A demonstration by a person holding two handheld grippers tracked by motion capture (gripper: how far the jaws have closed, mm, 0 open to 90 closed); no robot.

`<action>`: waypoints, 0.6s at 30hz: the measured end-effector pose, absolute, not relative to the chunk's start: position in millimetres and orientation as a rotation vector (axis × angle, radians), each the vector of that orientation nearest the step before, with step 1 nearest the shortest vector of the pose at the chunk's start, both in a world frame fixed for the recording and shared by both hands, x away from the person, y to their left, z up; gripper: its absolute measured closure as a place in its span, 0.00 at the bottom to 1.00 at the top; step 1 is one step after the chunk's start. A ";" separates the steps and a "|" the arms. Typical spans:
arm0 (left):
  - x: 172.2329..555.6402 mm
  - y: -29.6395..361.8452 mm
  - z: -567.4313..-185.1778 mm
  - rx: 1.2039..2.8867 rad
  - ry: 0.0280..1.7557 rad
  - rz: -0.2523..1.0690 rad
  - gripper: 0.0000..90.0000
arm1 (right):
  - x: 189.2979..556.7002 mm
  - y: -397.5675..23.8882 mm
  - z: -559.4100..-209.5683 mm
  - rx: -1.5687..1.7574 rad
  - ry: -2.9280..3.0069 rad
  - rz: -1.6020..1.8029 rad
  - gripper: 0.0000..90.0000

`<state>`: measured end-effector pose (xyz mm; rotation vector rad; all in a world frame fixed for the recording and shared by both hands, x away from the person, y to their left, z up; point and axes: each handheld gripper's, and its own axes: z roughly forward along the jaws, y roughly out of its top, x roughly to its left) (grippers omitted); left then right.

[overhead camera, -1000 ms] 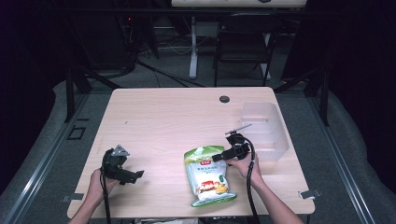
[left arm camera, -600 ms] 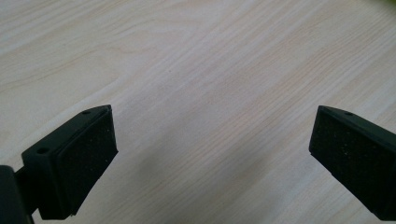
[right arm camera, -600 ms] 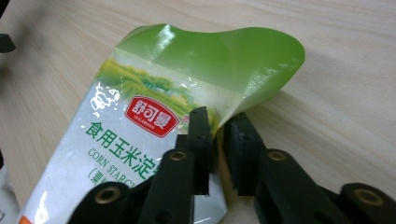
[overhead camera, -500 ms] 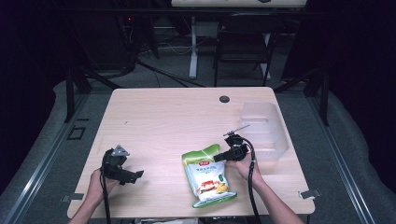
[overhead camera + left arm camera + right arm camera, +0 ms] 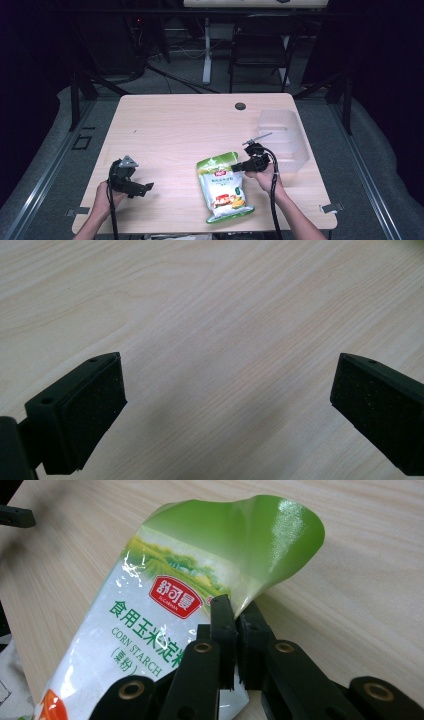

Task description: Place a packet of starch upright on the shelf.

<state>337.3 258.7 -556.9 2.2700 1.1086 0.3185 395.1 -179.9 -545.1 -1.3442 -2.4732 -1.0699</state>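
Glossy green-and-white plastic pouch [image 5: 150, 620]: red logo badge w/ white Chinese chars, unclear; green print "食用玉米淀粉"; Eng. "CORN STARCH"; bracketed chars below, partly hidden. No other legible txt.

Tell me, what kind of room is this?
Probably a lab or studio set up for recording, not a kitchen. A pale wooden table stands alone among dark surroundings, cables trail over the grey floor behind it, and a black metal chair waits by a white table leg.

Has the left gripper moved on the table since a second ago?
No. The left gripper sits at the same spot near the table's front-left edge, jaws open over bare wood.
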 end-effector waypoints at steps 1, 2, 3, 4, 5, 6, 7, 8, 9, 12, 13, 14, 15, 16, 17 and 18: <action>337.2 258.7 -556.9 2.268 1.109 0.320 0.01 | 395.1 -179.9 -545.1 -1.344 -2.473 -1.070 0.98; 337.2 258.8 -556.8 2.268 1.109 0.320 0.01 | 394.0 -181.1 -543.9 -1.354 -2.478 -1.074 0.98; 337.1 258.7 -557.0 2.265 1.110 0.325 0.01 | 393.4 -182.6 -542.5 -1.348 -2.480 -1.081 0.98; 337.1 258.9 -556.7 2.268 1.109 0.321 0.01 | 392.0 -183.5 -541.5 -1.365 -2.472 -1.097 0.98; 336.9 258.8 -556.9 2.265 1.110 0.325 0.01 | 391.5 -185.1 -540.2 -1.358 -2.480 -1.101 0.98; 336.9 258.7 -556.9 2.266 1.109 0.325 0.01 | 390.6 -186.8 -538.7 -1.357 -2.485 -1.104 0.98; 336.9 258.7 -556.8 2.265 1.108 0.325 0.01 | 389.9 -188.4 -537.4 -1.349 -2.492 -1.101 0.98; 336.8 258.7 -556.7 2.266 1.106 0.325 0.01 | 389.4 -188.9 -536.6 -1.346 -2.500 -1.103 0.98; 336.8 258.7 -556.7 2.267 1.105 0.326 0.01 | 388.0 -188.8 -535.9 -1.361 -2.493 -1.116 0.98; 336.7 258.8 -556.4 2.269 1.103 0.321 0.01 | 385.8 -190.6 -531.6 -1.349 -2.513 -1.115 0.99; 336.7 258.9 -556.4 2.267 1.104 0.323 0.01 | 385.0 -191.0 -530.5 -1.349 -2.511 -1.123 0.99; 336.6 258.9 -556.6 2.262 1.104 0.326 0.01 | 384.4 -191.5 -529.2 -1.342 -2.512 -1.128 0.99; 336.5 259.0 -556.6 2.260 1.105 0.325 0.01 | 383.3 -191.8 -527.7 -1.343 -2.503 -1.141 0.99; 336.3 259.1 -556.5 2.260 1.104 0.327 0.01 | 382.3 -193.2 -525.2 -1.334 -2.506 -1.147 0.99; 336.3 259.3 -556.3 2.260 1.102 0.331 0.01 | 382.3 -193.2 -525.2 -1.334 -2.506 -1.147 0.99; 336.2 259.3 -556.2 2.259 1.102 0.330 0.01 | 380.4 -193.9 -521.6 -1.332 -2.500 -1.168 0.99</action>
